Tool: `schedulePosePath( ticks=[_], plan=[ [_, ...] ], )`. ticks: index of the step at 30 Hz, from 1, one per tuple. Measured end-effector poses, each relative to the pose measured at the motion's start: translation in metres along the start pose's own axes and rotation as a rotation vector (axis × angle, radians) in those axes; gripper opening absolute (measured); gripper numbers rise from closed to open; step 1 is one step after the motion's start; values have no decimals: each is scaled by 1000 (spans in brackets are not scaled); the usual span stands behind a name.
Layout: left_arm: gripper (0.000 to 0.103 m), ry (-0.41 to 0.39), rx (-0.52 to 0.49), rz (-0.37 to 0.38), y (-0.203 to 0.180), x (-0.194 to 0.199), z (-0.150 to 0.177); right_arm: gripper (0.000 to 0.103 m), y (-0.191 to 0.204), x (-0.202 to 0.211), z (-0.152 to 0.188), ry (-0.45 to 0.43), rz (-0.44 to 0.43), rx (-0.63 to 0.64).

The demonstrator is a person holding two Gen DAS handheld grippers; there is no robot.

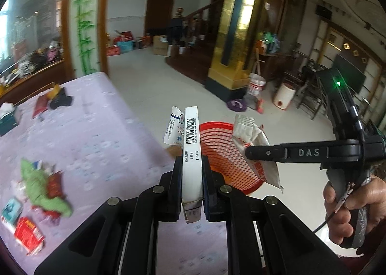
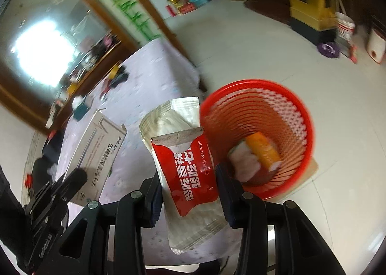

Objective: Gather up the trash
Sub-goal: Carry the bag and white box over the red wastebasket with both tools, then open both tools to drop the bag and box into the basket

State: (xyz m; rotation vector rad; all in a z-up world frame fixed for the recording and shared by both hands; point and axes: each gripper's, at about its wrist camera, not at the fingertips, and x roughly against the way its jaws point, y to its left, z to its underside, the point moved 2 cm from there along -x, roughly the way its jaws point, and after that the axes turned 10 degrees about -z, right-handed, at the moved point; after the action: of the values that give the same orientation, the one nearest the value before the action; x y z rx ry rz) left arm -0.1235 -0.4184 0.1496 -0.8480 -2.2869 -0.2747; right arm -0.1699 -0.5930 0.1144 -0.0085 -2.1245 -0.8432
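My left gripper point(image 1: 192, 178) is shut on a flat white box point(image 1: 191, 144) with a barcode, held upright on its edge. A crumpled white and blue packet point(image 1: 173, 127) sticks up just behind the box. The right gripper point(image 2: 190, 193) is shut on a red and white wet-wipe packet point(image 2: 188, 166), which also shows in the left wrist view as the packet point(image 1: 255, 139) over the basket. A red mesh basket point(image 2: 296, 115) stands on the floor beside the table, with orange and white trash point(image 2: 255, 154) in it. Both grippers hang near the table's edge, close to the basket point(image 1: 224, 154).
A lilac cloth covers the table point(image 1: 96, 135). On it lie a green rag point(image 1: 43, 185), red packets point(image 1: 29, 231), a teal tissue box point(image 1: 7, 120) and a dark item point(image 1: 60, 101). A person's hand point(image 1: 347, 207) holds the right gripper's handle. Buckets point(image 1: 255, 86) stand by a gold pillar.
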Motion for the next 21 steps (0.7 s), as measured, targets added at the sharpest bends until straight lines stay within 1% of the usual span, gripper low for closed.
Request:
schedulePosePath(
  ticks=[4, 8, 10, 14, 15, 17, 18, 19, 21],
  plan=[
    [13, 22, -8, 46, -22, -22, -8, 44, -26, 12, -13, -31, 16, -59],
    [13, 52, -2, 76, -40, -46, -15, 45, -46, 14, -24, -43, 24, -100],
    [13, 65, -2, 81, -44, -56, -16, 46, -54, 12, -30, -47, 24, -116],
    [13, 76, -5, 88, -52, -71, -17, 46, -65, 5, -42, -51, 49, -105],
    [15, 81, -5, 96, -55, -75, -18, 46, -67, 4, -45, -53, 48, -109],
    [25, 90, -3, 83, -57, -85, -19, 50, -70, 0, -50, -57, 51, -101],
    [39, 91, 5, 74, -58, -87, -19, 52, -71, -1, -52, -55, 57, -95],
    [47, 89, 13, 70, -56, -86, -19, 56, -73, -3, -54, -53, 66, -95],
    [47, 70, 20, 64, -53, -80, -20, 59, -75, -1, -57, -58, 53, -102]
  ],
)
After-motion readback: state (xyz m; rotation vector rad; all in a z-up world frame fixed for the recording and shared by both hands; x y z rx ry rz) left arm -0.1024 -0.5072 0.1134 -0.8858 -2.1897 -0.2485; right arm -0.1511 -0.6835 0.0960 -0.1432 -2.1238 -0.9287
